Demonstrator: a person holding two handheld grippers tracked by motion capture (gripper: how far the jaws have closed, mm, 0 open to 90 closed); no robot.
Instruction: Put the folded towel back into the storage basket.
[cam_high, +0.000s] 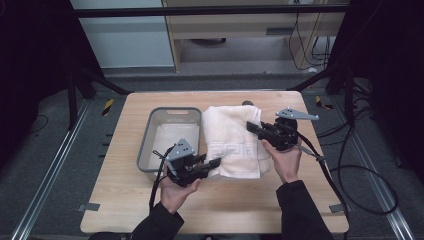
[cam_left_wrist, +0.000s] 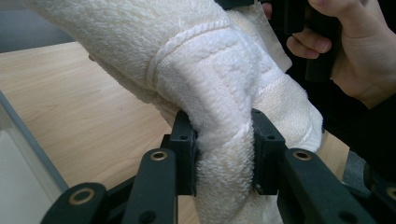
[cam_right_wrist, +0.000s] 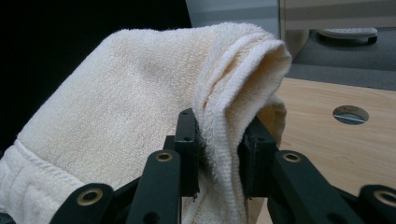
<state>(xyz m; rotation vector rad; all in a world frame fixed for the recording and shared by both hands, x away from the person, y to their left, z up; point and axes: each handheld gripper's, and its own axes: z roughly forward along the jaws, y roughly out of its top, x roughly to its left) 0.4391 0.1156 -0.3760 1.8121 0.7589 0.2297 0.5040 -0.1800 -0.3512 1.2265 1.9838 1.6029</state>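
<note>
A folded white towel (cam_high: 231, 141) hangs between both grippers just above the wooden table (cam_high: 125, 200). My left gripper (cam_high: 214, 163) is shut on the towel's near edge; in the left gripper view the thick folded cloth (cam_left_wrist: 219, 93) bulges between the two black pads (cam_left_wrist: 186, 140). My right gripper (cam_high: 251, 127) is shut on the towel's far right edge, and in the right gripper view several folded layers (cam_right_wrist: 224, 135) are pinched between its pads (cam_right_wrist: 188, 140). The towel (cam_right_wrist: 116, 112) drapes away to the left there.
A grey plastic basket (cam_high: 150, 135) stands on the table left of the towel, close to my left gripper. A round cable hole (cam_right_wrist: 350, 114) sits in the tabletop behind the towel. Cables trail off the right side of the table onto the floor.
</note>
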